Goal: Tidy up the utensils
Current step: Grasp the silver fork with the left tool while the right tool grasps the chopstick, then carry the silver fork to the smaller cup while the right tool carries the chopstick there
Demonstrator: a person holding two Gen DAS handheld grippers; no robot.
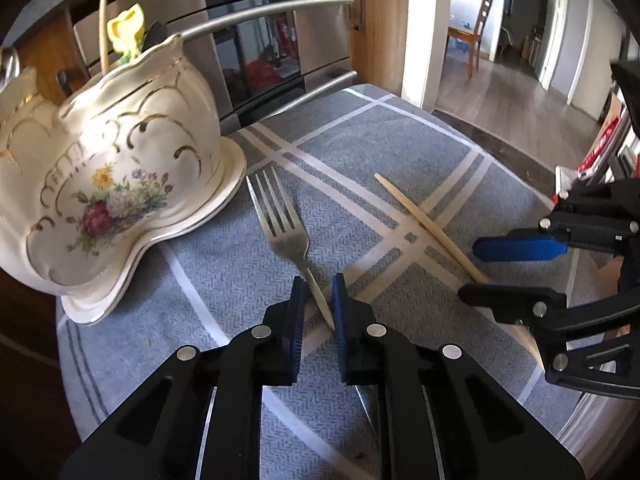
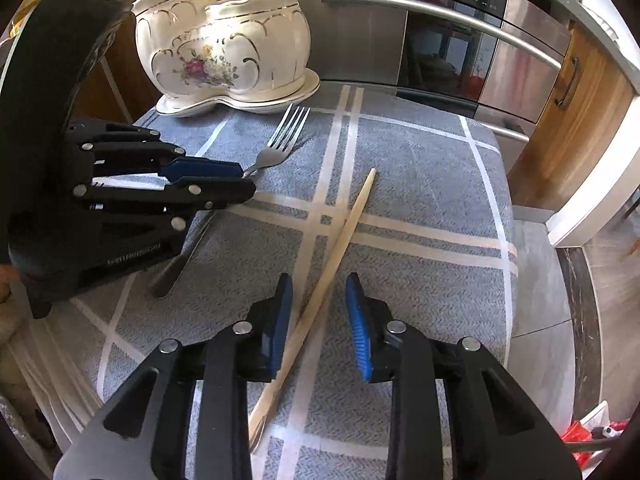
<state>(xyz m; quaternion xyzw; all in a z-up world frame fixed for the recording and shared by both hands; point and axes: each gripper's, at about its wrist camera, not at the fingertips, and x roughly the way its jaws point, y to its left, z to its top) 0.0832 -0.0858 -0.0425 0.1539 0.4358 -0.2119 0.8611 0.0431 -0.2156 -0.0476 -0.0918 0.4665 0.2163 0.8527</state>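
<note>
Down at the table, the left gripper [image 1: 319, 294] has its blue pads either side of the handle of a silver fork [image 1: 280, 220]; the jaws stand narrow, the handle running slantwise between them, yet a sliver of cloth shows on both sides, so they are not pressing on it. That fork lies flat on the blue-grey checked tablecloth [image 1: 400, 152], tines pointing toward the white floral ceramic holder [image 1: 120, 168]. Over to the right, the right gripper [image 2: 318, 314] straddles a pale wooden chopstick [image 2: 344, 232], which lies slantwise on the cloth; its jaws stand wider apart, and neither pad touches the stick. Beyond the fork the holder sits on its matching saucer [image 1: 224, 200] at the table's far edge, with another chopstick [image 1: 103, 28] and a yellow utensil [image 1: 126, 30] standing in it. Behind it is a stainless oven [image 1: 260, 40].
</note>
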